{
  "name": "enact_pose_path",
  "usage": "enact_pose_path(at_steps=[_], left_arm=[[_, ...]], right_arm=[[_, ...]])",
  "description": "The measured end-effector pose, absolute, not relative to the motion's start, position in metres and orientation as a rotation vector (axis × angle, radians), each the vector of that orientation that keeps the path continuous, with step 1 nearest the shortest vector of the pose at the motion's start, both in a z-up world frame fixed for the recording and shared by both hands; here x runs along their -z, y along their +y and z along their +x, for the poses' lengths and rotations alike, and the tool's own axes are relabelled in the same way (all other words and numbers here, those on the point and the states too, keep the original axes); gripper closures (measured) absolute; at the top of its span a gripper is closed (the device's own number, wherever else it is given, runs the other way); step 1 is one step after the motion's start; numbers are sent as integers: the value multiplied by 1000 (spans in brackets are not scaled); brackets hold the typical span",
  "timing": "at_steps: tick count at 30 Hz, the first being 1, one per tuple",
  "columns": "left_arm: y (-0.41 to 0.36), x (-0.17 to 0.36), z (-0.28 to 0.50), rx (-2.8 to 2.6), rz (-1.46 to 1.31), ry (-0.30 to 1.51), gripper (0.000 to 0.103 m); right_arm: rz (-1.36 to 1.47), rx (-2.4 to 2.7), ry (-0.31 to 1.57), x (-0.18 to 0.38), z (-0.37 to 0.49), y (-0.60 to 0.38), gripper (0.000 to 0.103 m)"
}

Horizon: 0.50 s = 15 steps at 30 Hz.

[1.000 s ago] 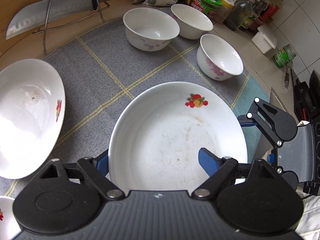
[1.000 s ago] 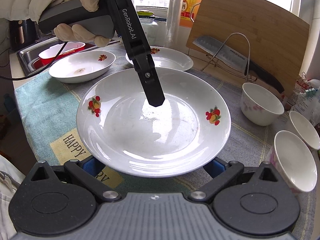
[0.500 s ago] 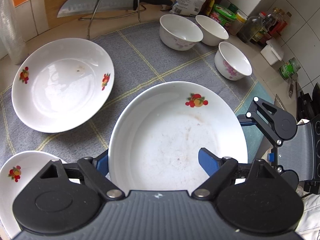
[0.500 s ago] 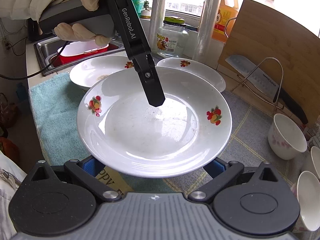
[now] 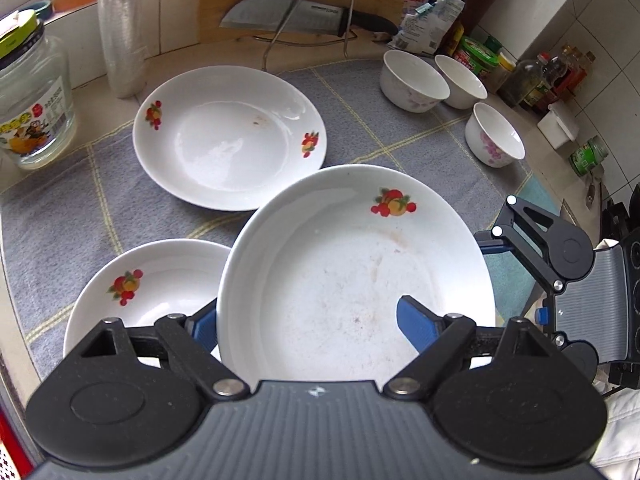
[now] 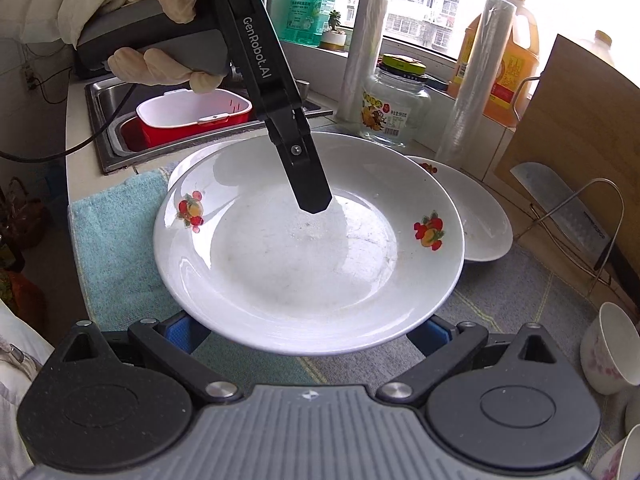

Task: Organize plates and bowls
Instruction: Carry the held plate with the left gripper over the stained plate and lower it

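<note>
A white plate with fruit decals [image 5: 352,280] hangs above the grey checked mat [image 5: 360,120]. My left gripper [image 5: 308,320] is shut on its near rim, one blue pad inside the dish and one outside. In the right wrist view its upper finger [image 6: 308,184] presses into the plate [image 6: 300,272]. My right gripper [image 6: 310,332] stands open with its fingers spread wide under the plate's edge. From the left wrist it shows at the plate's right side [image 5: 520,240]. Two matching plates [image 5: 228,136] [image 5: 156,288] lie on the mat. Three white bowls [image 5: 412,80] stand at the far right.
A cleaver on a wire rack [image 5: 300,16] leans against a wooden board. A glass jar [image 5: 32,112] and a film roll [image 5: 120,28] stand at the left. A sink with a red basin [image 6: 192,120] lies beyond the teal towel [image 6: 116,240]. Condiment bottles [image 5: 540,80] crowd the far right.
Both grippers have carried the plate leftward over the mat. The bowls have slid off to the right, and two lying plates, the jar and the sink have come closer.
</note>
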<state>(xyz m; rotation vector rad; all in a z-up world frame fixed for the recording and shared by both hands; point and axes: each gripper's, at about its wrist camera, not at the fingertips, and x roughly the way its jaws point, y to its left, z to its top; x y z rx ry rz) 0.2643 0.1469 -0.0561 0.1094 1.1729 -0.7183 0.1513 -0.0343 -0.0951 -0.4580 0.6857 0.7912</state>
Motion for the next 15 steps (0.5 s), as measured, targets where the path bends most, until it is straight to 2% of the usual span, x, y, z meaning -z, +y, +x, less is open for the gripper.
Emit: enact_pose_path(at_steps=[15], left_arm=[[210, 73, 275, 666, 35, 1184, 15]], right_arm=[[-498, -844, 714, 106, 168, 26, 0]])
